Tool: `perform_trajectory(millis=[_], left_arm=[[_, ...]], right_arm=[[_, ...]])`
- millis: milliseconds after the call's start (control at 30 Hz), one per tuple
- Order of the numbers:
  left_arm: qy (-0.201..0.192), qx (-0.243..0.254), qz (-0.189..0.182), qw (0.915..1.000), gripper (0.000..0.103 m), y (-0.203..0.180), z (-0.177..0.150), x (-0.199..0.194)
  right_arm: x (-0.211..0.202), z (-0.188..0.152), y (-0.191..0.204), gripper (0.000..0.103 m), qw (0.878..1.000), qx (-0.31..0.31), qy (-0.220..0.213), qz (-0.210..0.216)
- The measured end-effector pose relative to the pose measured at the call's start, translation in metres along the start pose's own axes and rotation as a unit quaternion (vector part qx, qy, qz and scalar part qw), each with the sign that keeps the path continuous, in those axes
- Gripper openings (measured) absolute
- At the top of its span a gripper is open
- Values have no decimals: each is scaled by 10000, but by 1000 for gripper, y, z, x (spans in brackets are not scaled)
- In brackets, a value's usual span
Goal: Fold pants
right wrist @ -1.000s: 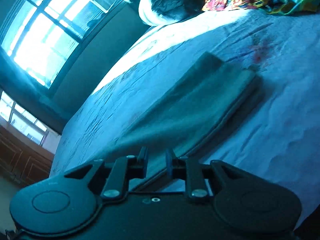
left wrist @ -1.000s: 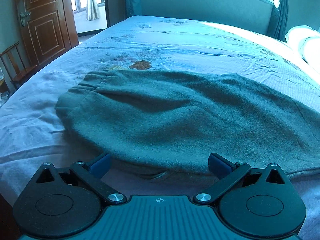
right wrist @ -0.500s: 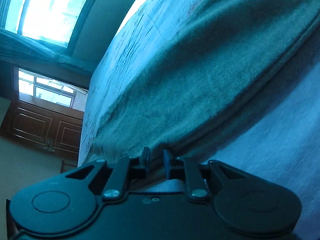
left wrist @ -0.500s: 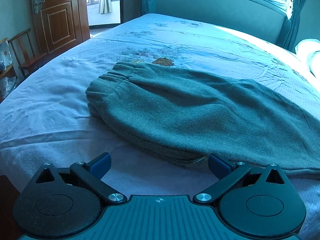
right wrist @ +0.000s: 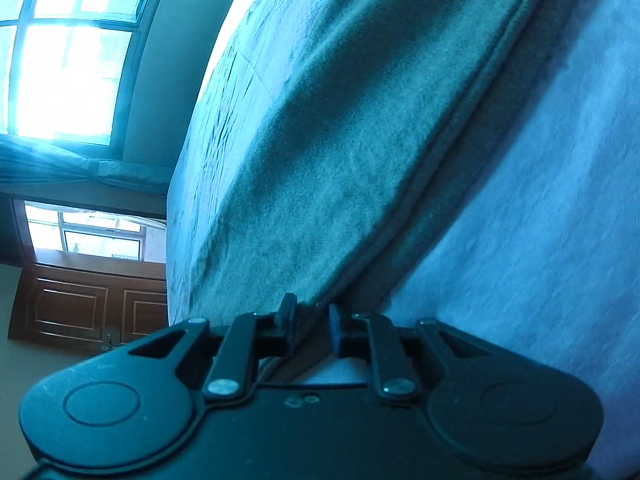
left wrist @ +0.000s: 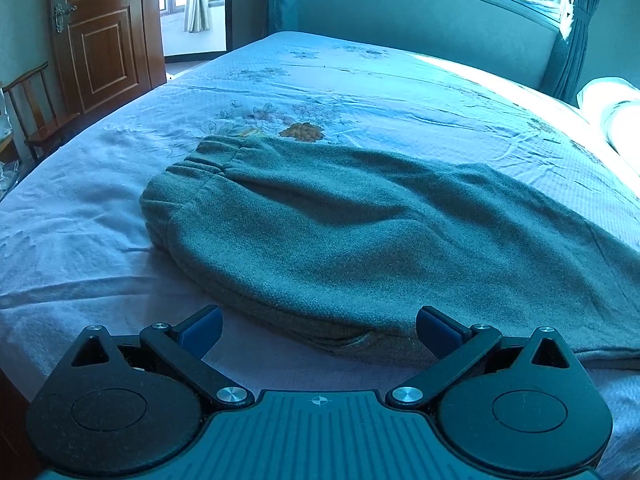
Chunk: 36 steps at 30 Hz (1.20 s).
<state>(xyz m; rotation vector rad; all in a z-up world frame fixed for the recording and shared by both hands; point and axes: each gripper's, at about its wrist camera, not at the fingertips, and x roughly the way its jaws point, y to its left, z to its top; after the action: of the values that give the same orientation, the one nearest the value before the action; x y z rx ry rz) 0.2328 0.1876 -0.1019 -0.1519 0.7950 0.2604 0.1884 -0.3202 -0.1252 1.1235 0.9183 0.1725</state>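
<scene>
Green fleece pants (left wrist: pixel 360 240) lie folded lengthwise on the bed, elastic waistband (left wrist: pixel 200 168) at the left, legs running off to the right. My left gripper (left wrist: pixel 319 332) is open and empty, just short of the pants' near edge. In the right wrist view the pants (right wrist: pixel 360 140) fill the frame. My right gripper (right wrist: pixel 310 320) is nearly shut with the pants' hem edge between its fingers. The view is tilted.
The bed sheet (left wrist: pixel 360 92) is pale with a floral print. A wooden door (left wrist: pixel 100 36) and a chair (left wrist: pixel 36 112) stand to the left. A headboard (left wrist: pixel 420 20) and a window are behind. A pillow (left wrist: pixel 612 108) lies at the right.
My left gripper has pulled back from the pants' edge and stays open. My right gripper has moved in close along the pants while keeping hold of the fabric edge.
</scene>
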Motion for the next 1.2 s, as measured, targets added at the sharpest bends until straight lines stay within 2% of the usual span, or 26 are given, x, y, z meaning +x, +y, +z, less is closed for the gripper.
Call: perform_trajectory(millis=[133,167,233,300,333,400,467,533,567,600,633,667,733,800,867,967,1033,1067,1100,1167,1200], left_arm=[[-52,20,-14,10000,103,-2,1,-4],[-46,13,-28,10000,103,-3,2,-3],[0,38,-71,10000,103,-10,2,-1],[33,131,-120,9998,103,-21,2,3],[41,204,-157,9997,103,-29,2,3],[-25,304,-231,9993,103,-45,2,2],[-92,407,-269,9988,103,-62,4,3],[-98,477,-256,9985,103,-79,2,10],[-30,525,-198,9984,103,-84,0,16],[54,603,-125,9981,103,-90,-2,21],[72,661,-67,9978,103,-94,-3,23],[86,701,-25,9975,103,-97,-4,23],[-20,672,-136,9976,103,-99,-4,16],[-44,616,-162,9980,103,-103,-3,14],[-71,590,-192,9980,103,-108,-2,14],[-14,702,-202,9973,103,-120,-3,16],[11,768,-218,9968,103,-125,-5,15],[16,779,-197,9968,103,-126,-6,15],[41,782,-190,9968,103,-126,-7,15],[65,805,-175,9966,103,-127,-8,15],[67,828,-165,9964,103,-128,-8,14]], right_arm=[[-18,-15,30,0,9954,-871,-359,197],[-21,-16,29,0,9955,-859,-359,170],[-11,-14,18,0,9966,-739,-258,-246],[-5,-4,1,0,9993,-354,28,-152],[-14,1,2,4,9995,-312,18,-94],[-48,8,9,15,9957,-649,-649,-138],[-83,22,6,13,9884,-894,-1196,-292],[-101,41,-9,12,9843,-849,-1530,-226],[-106,60,-22,7,9795,-925,-1694,-584],[-113,72,-34,8,9723,-799,-1876,-1145],[-123,83,-51,0,9719,-503,-1992,-1151],[-137,91,-69,0,9762,-123,-2008,-806],[-163,90,-75,9,9667,-178,-2350,-1002],[-179,88,-78,13,9632,-184,-2524,-904],[-188,90,-84,13,9640,-222,-2560,-677],[-178,102,-87,13,9707,6,-2351,-502],[-167,110,-88,14,9698,59,-2311,-776],[-162,112,-89,14,9713,83,-2277,-676],[-160,114,-91,12,9721,107,-2257,-626],[-156,114,-89,0,9733,40,-2202,-652],[-161,109,-85,0,9726,-2,-2251,-584]])
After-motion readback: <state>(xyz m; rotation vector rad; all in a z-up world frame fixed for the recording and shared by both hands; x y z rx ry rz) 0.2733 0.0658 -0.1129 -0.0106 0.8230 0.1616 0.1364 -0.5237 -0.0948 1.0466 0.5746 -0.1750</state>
